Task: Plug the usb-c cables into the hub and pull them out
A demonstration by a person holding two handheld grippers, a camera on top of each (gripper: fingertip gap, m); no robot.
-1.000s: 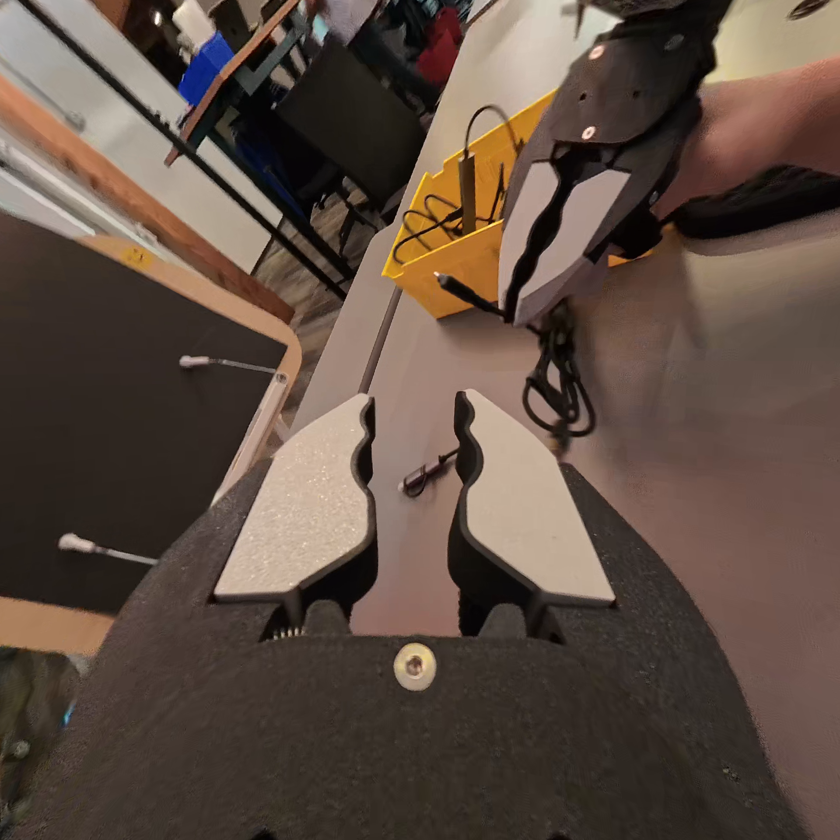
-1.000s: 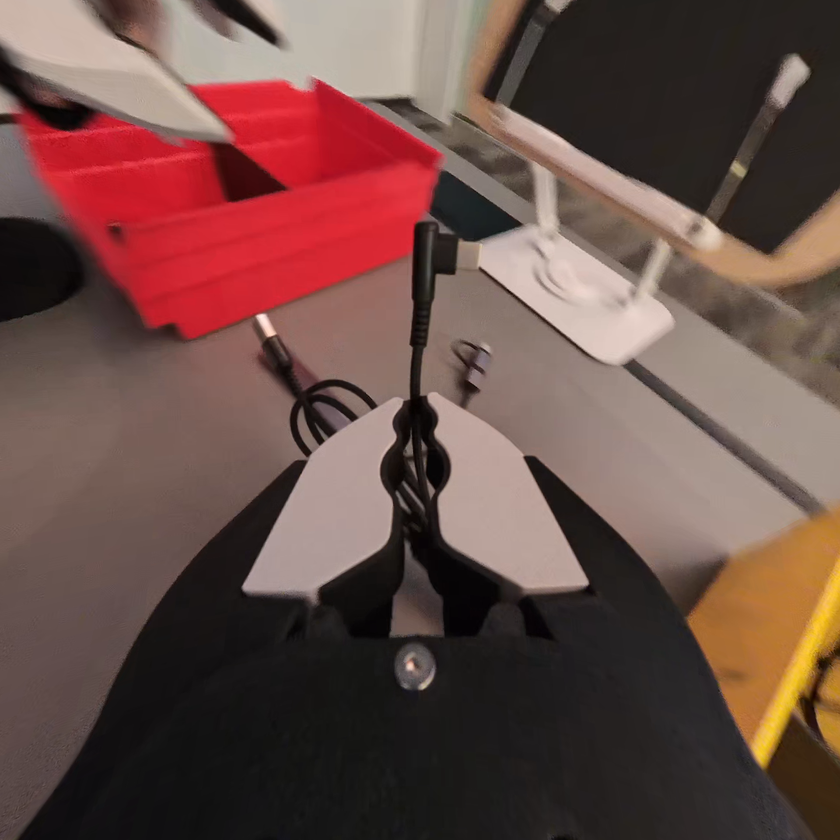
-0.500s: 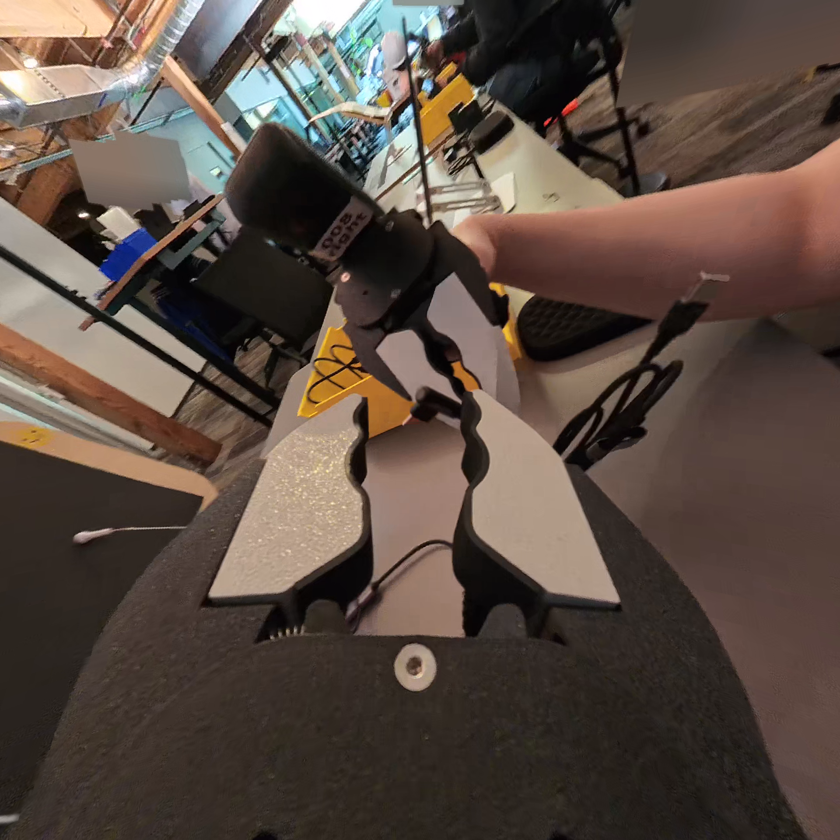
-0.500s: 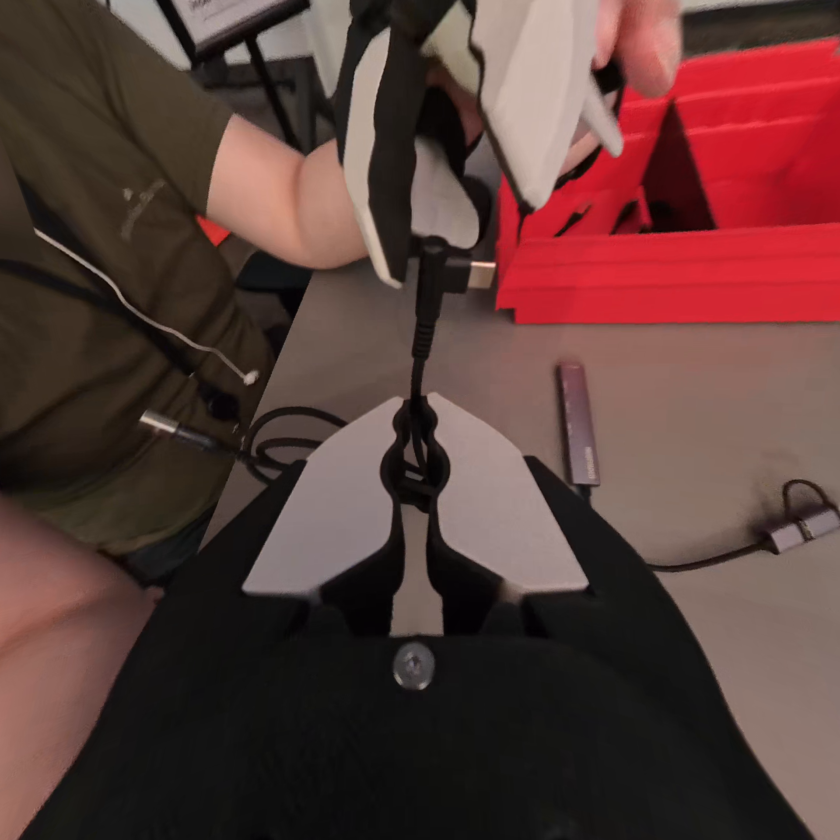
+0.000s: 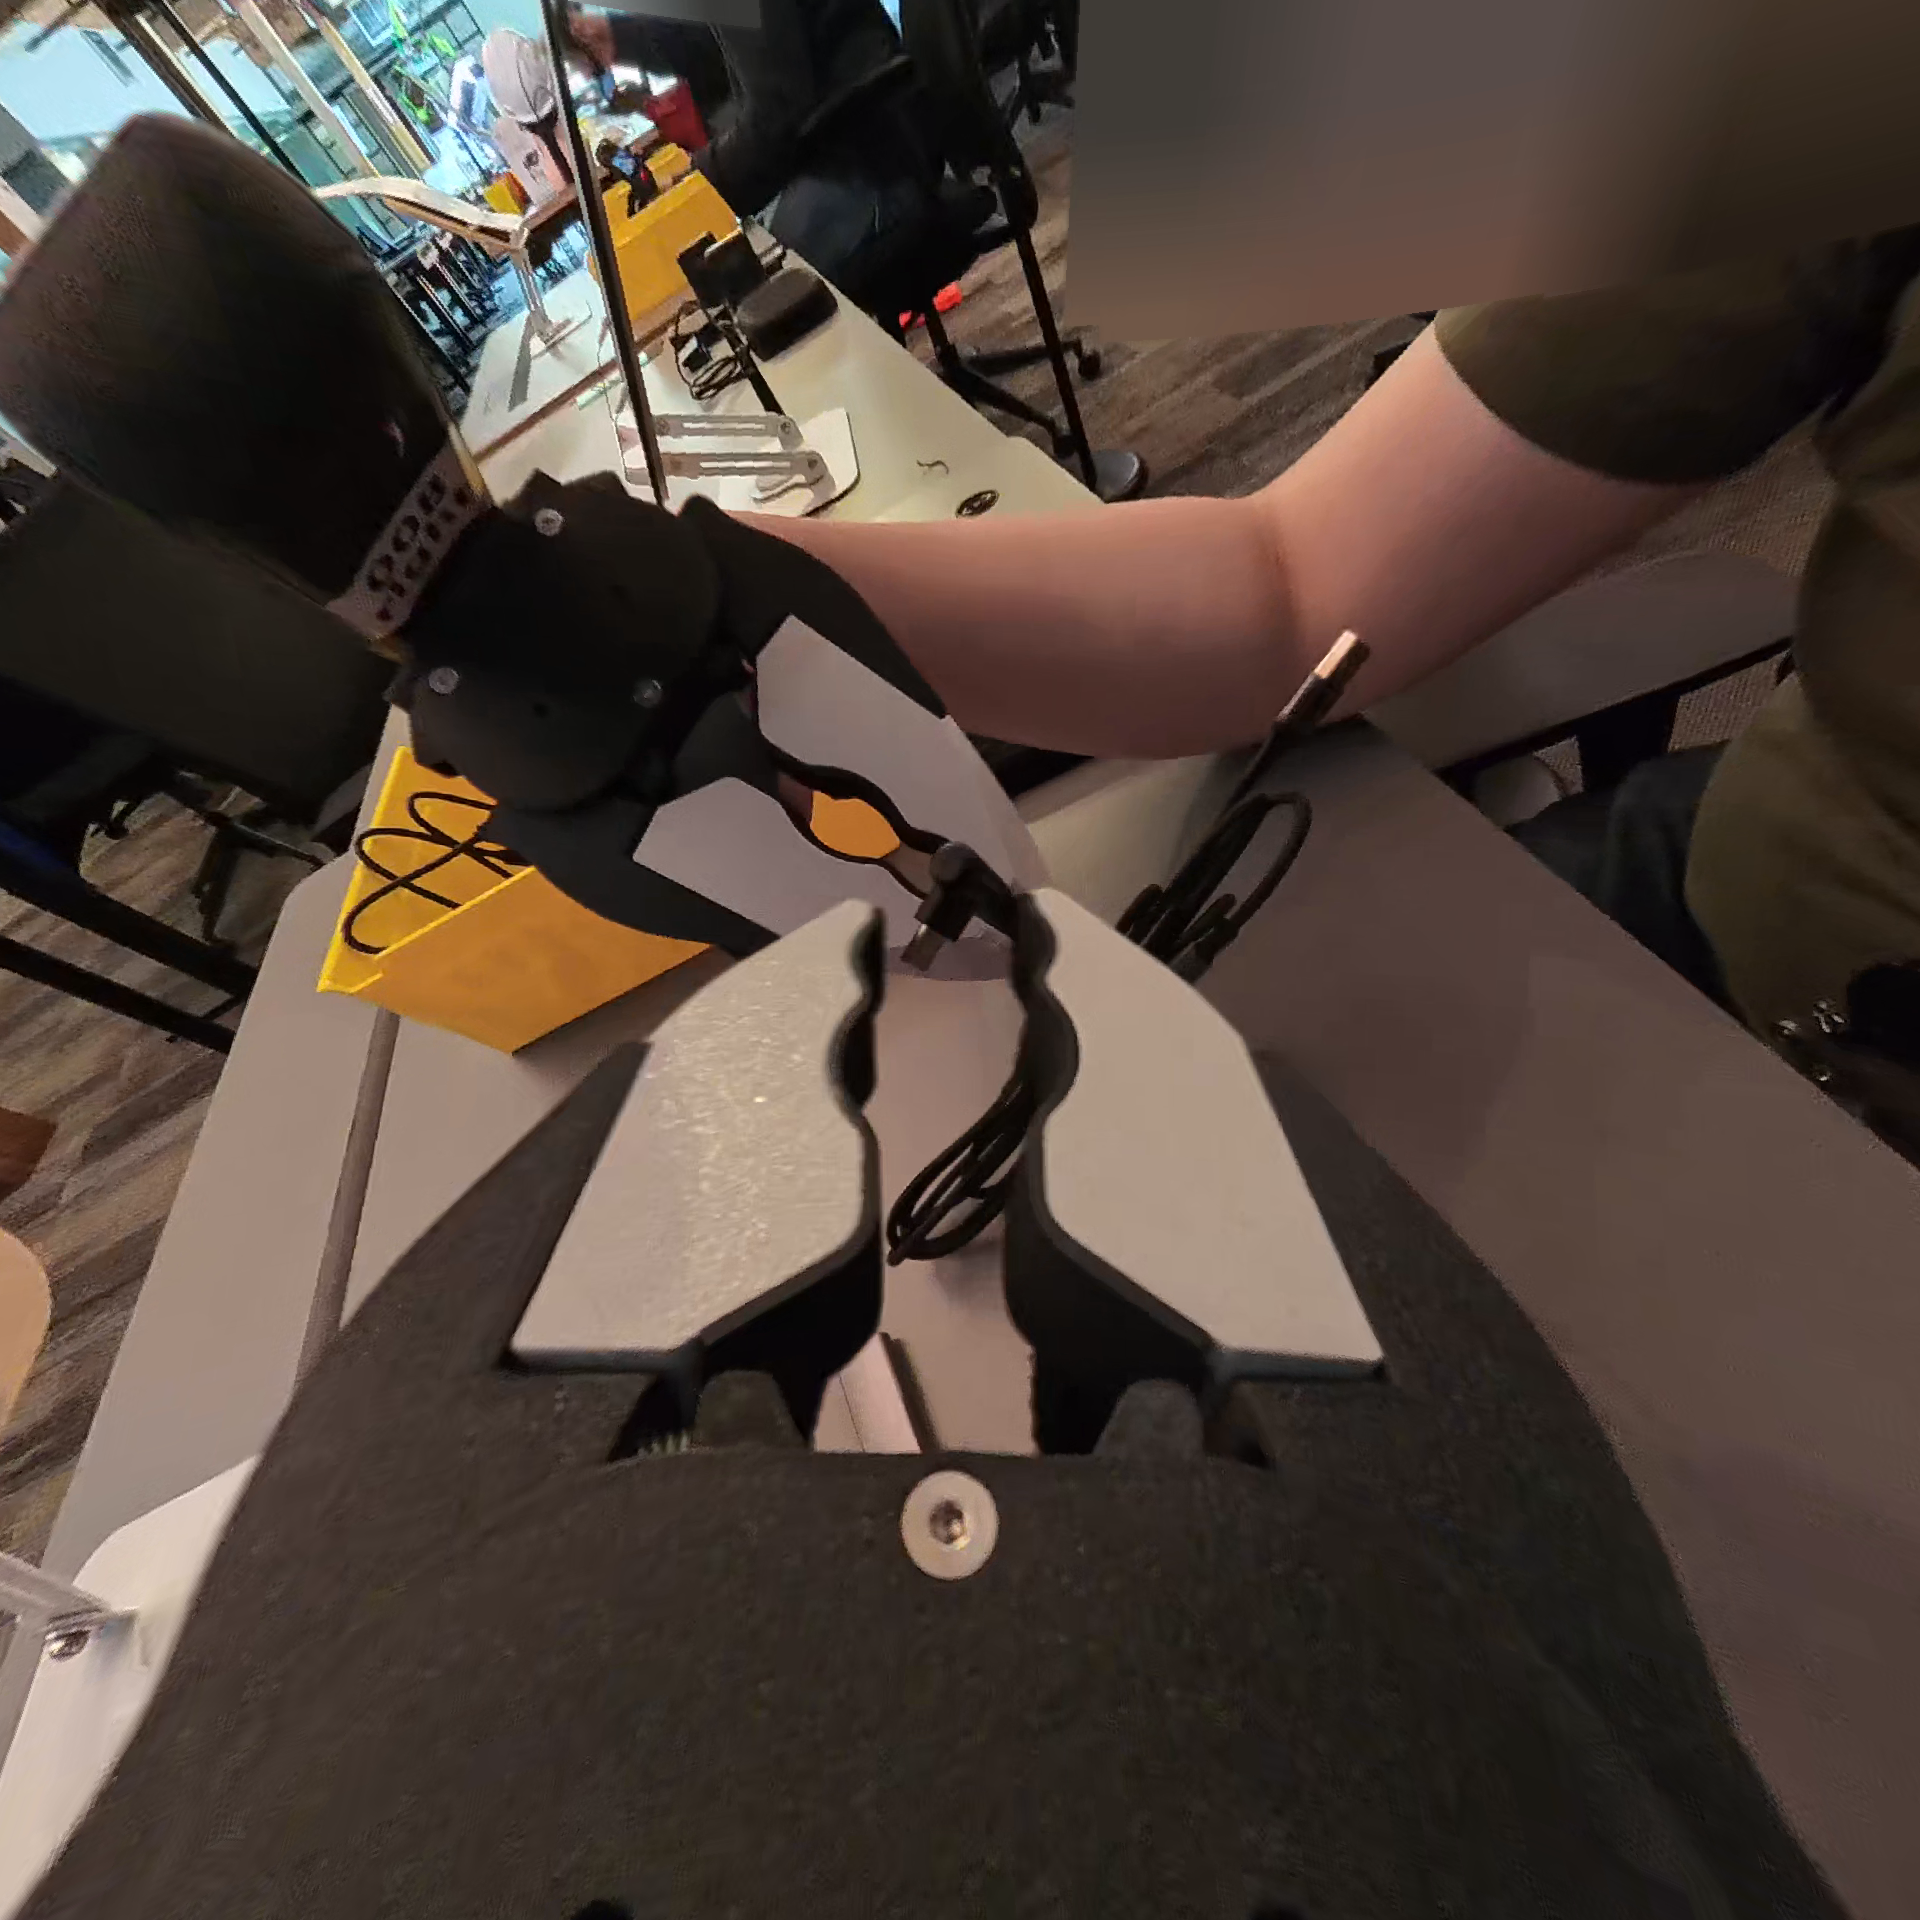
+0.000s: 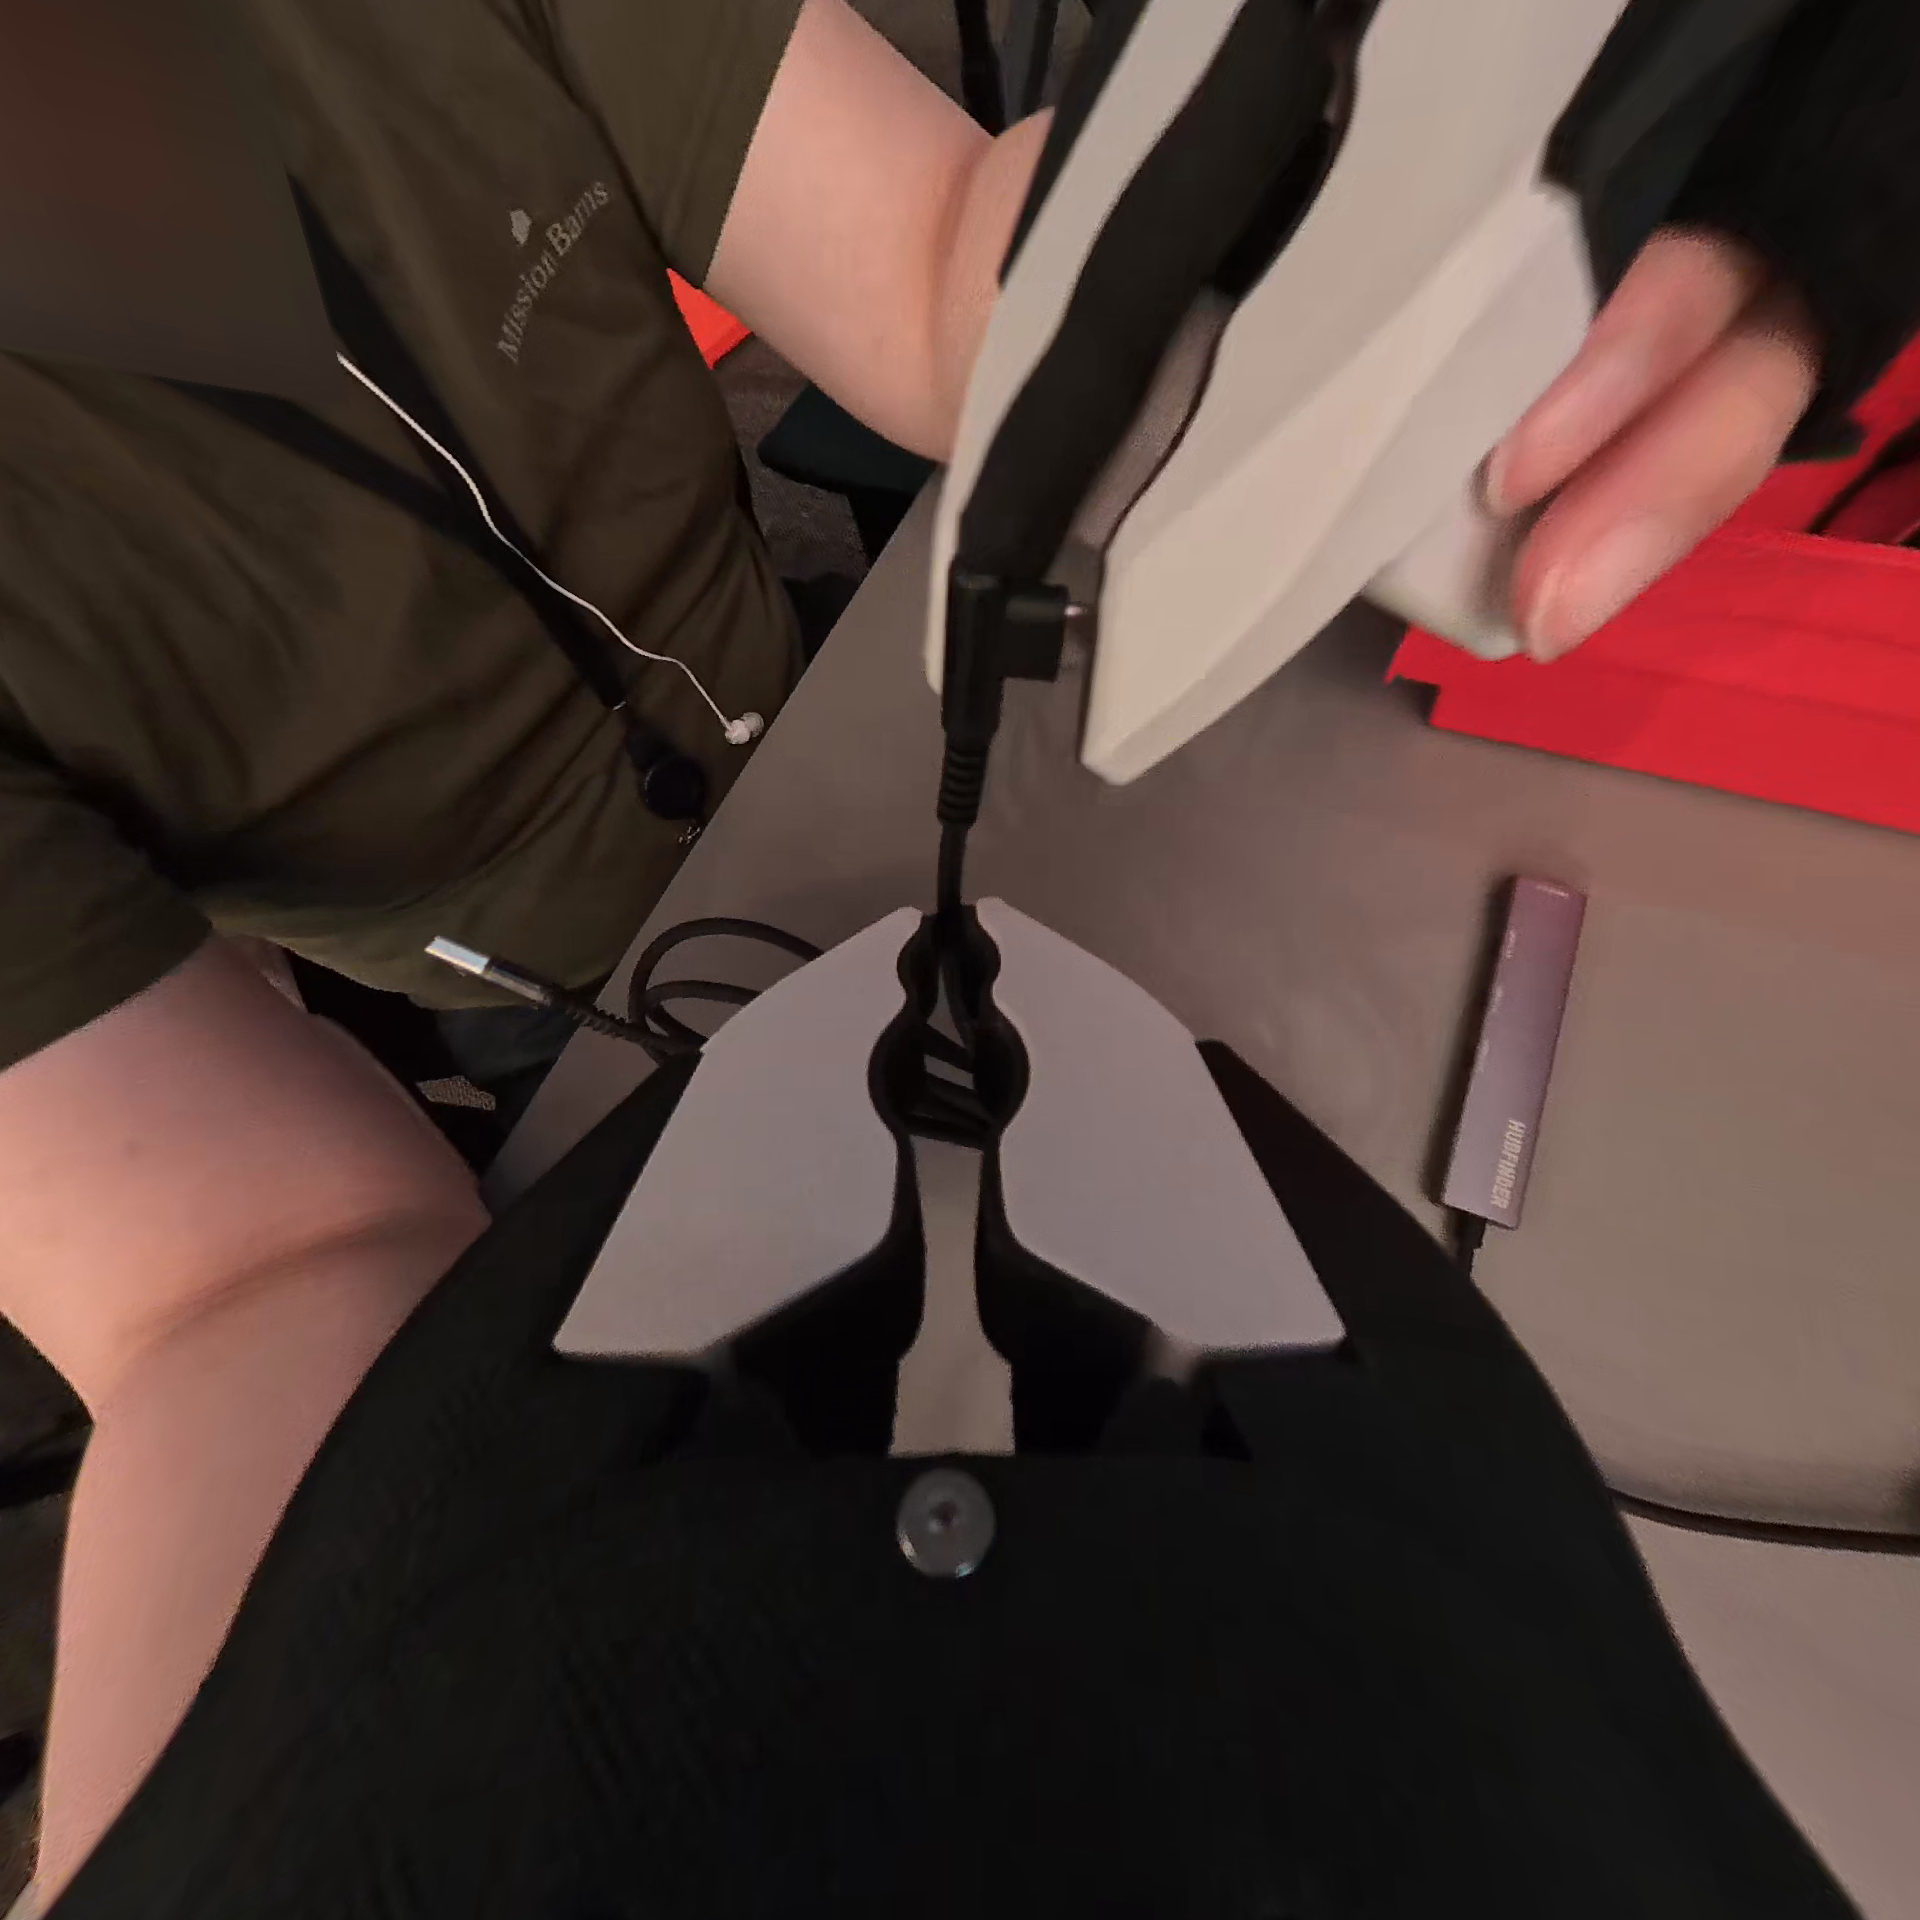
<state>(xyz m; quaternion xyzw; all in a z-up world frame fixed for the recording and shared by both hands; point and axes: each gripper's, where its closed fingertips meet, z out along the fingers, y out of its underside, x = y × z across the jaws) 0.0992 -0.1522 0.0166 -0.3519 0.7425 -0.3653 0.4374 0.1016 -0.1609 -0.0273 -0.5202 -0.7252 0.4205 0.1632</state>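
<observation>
Left wrist view: my left gripper is standing open around the black cable's angled plug, pads not pressing. Right wrist view: my right gripper is clamping the black cable; the hub is lying on the table at right.

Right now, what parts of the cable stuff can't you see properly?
- Plug tip, right wrist view: tucked behind a left gripper finger.
- Hub ports, right wrist view: too small and blurred.
- Hub's cord, right wrist view: hidden by the right gripper.
- Red bin, right wrist view: cut off by the edge.
</observation>
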